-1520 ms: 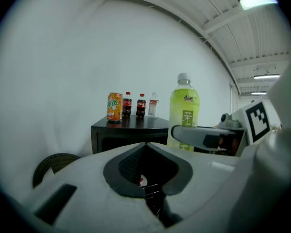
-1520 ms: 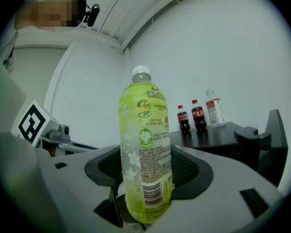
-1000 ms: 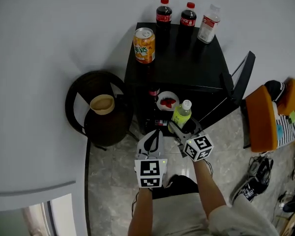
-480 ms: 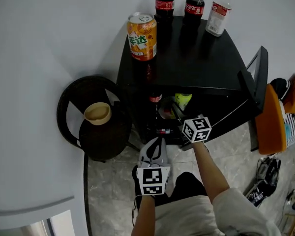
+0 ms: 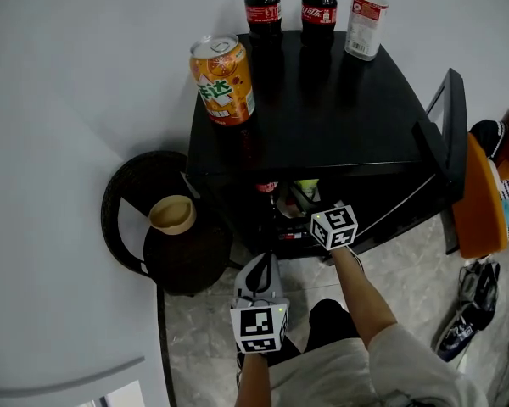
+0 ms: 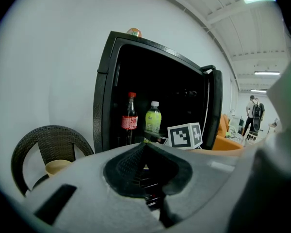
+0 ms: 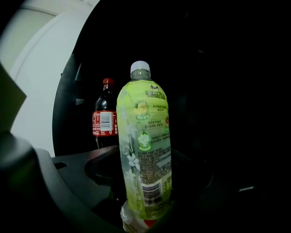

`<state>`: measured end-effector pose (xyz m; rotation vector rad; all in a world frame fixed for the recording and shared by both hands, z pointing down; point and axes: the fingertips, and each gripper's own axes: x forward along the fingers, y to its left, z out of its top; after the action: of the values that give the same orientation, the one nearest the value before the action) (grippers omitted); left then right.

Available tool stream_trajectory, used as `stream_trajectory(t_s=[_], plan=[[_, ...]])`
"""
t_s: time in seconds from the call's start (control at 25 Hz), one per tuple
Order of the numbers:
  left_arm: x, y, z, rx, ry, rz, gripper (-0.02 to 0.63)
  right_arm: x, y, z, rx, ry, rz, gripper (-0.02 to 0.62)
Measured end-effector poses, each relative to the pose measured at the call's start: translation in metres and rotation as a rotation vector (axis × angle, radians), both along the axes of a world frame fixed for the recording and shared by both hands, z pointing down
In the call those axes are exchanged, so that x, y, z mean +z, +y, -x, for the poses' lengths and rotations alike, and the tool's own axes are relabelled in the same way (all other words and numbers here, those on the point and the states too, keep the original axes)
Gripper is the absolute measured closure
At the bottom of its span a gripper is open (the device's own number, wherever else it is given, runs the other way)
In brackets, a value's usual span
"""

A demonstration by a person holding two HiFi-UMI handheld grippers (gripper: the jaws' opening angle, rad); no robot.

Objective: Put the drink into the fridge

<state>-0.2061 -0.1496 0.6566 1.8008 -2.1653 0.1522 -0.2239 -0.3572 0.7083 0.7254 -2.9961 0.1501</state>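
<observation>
Now: green drink bottle (image 7: 144,144), white cap, pale floral label, upright inside the dark fridge (image 5: 339,108), just beside a cola bottle (image 7: 105,118). Head view catches only a sliver of it under the fridge's top edge; left gripper view shows its cap and body through the open doorway. Right gripper (image 7: 146,205) clamps its lower body, jaws fairly wide. Left gripper (image 6: 144,145) hangs outside the fridge, jaws together, empty.

In the fridge (image 5: 339,117) the drink bottle (image 7: 144,149) was right of a cola bottle (image 7: 105,115); a chair (image 5: 123,195) stood left of it.
</observation>
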Motion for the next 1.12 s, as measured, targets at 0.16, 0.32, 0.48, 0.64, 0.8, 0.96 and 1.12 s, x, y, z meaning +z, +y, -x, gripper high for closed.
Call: stream_trajectory(t_s=[0.16,0.32,0.48,0.64,0.8,0.96,1.12], plan=[[-0.003,-0.005,0.001,0.013,-0.010,-0.008,0.597,0.005,0.004,0.002,-0.020,0.006,0.020,0.318],[-0.015,-0.006,-0.010,0.061,-0.027,0.016,0.597,0.006,0.007,-0.007,-0.012,0.079,0.035,0.314],[-0.043,0.002,-0.008,0.047,-0.020,0.029,0.597,-0.015,0.014,-0.031,0.045,0.098,0.059,0.314],[-0.086,0.013,-0.008,0.019,-0.014,0.029,0.597,-0.050,0.049,-0.064,0.056,0.116,0.083,0.314],[-0.133,0.022,-0.017,0.004,-0.024,0.024,0.597,-0.096,0.086,-0.094,0.063,0.101,0.131,0.314],[-0.170,0.021,-0.028,-0.056,0.076,-0.005,0.597,-0.138,0.110,-0.111,0.115,0.018,0.303,0.314],[-0.200,0.026,-0.044,-0.060,0.042,0.011,0.597,-0.180,0.145,-0.117,0.091,-0.004,0.351,0.314]])
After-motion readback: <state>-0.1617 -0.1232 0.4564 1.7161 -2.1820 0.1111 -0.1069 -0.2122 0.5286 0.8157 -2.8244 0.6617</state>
